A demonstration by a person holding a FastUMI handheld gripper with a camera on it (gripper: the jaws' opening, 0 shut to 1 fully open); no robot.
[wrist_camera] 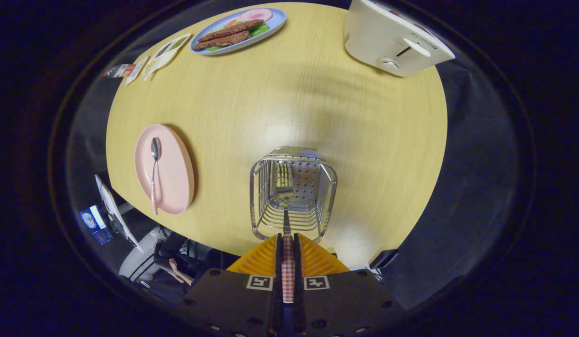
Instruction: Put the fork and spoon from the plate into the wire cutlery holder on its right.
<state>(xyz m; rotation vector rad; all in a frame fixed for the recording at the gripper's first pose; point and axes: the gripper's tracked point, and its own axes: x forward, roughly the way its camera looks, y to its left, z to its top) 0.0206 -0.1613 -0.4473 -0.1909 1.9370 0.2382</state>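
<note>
The gripper [288, 243] was lowering the fork with the red-checked handle [287, 269] into the chrome wire cutlery holder [294, 194], its tines already inside the basket. Both fingers were closed tight on the handle. Next, I judged, they should part. The matching checked-handled spoon [154, 173] lay on the pink round plate [177, 178], left of the holder.

Spoon [154, 174] lies on plate [164, 169], left of wire cutlery holder [293, 193].
</note>
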